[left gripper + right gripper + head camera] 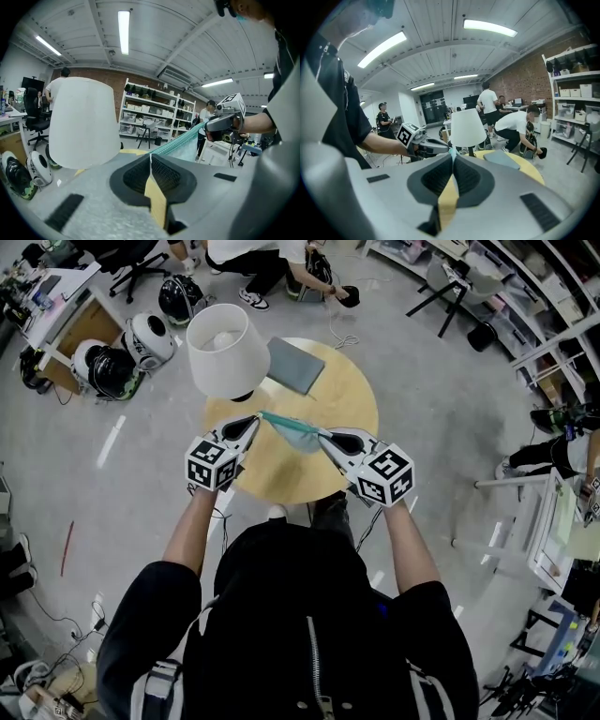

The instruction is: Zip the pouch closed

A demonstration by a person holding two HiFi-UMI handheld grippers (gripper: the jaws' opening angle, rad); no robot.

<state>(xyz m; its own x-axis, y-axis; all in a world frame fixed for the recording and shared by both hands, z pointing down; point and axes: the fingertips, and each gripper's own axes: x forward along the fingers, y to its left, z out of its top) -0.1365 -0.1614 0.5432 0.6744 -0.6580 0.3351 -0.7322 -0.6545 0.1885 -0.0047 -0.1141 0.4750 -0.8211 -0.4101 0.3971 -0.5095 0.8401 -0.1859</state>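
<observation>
Left gripper [151, 158]: jaws pressed together, with a thin edge of the pouch [292, 430] nipped at the very tips. Right gripper [452, 153]: jaws likewise closed, with a sliver of teal pinched at the tips. Whether that sliver is the slider or only fabric cannot be told.

The pouch is held in the air at centre frame of the head view, stretched taut between the two grippers. It hangs above the near part of the round table [349, 381] and is not resting on it. In the left gripper view the zip [177, 141] is seen as a straight teal line running from lower centre up to the right gripper at the right of frame. The tension is judged deliberate: a zip pulled straight lets a slider run without snagging, with one end anchored while the other is drawn.

Both grippers are angled slightly downward and toward each other, marker cubes on the body side.

Further out, a lamp [228, 351] with a white shade stands at the upper left of the table. A grey pad [295, 365] lies just right of it, and both are clear of the pouch. How far the zip is closed cannot be read; the task is judged under way, not finished.
</observation>
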